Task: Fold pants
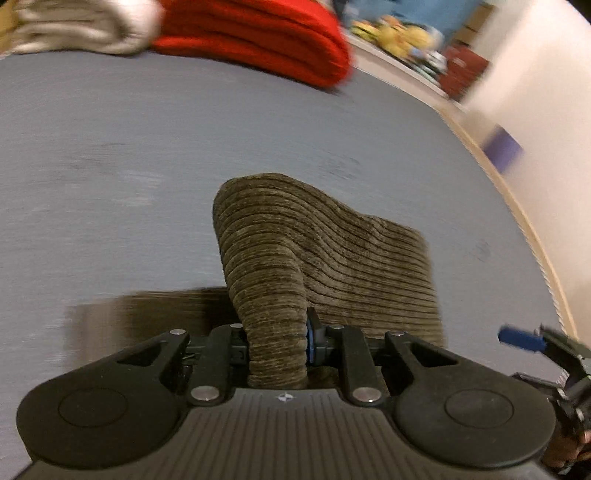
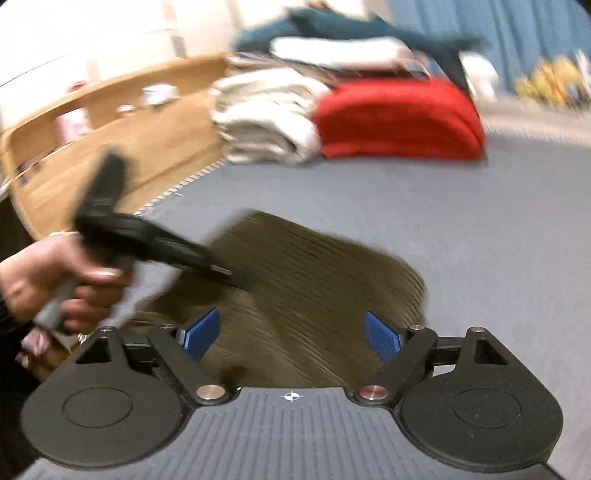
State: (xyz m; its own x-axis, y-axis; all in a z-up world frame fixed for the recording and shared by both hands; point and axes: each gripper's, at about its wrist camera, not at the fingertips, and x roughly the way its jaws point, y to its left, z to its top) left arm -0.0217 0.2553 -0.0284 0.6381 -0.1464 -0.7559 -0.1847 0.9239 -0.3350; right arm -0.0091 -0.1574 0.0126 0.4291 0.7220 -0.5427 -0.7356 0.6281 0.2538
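The pants [image 1: 332, 258] are brown ribbed corduroy, folded into a small bundle on the grey-blue bed surface [image 1: 129, 166]. My left gripper [image 1: 277, 343] is shut on a raised fold of the pants, which stands up between its fingers. In the right wrist view the pants [image 2: 314, 295] lie just ahead of my right gripper [image 2: 291, 334], which is open with its blue pads [image 2: 201, 332] apart above the cloth. The left gripper [image 2: 229, 275] shows there at the left, held by a hand, its tip on the pants. The right gripper also shows at the right edge of the left wrist view [image 1: 524, 339].
A folded red garment [image 2: 399, 118] and a folded cream garment [image 2: 266, 118] are stacked at the far side of the bed, with a white and a teal item [image 2: 332, 33] behind. A wooden bed frame [image 2: 129, 140] runs along the left. A wall [image 1: 535, 74] is at the right.
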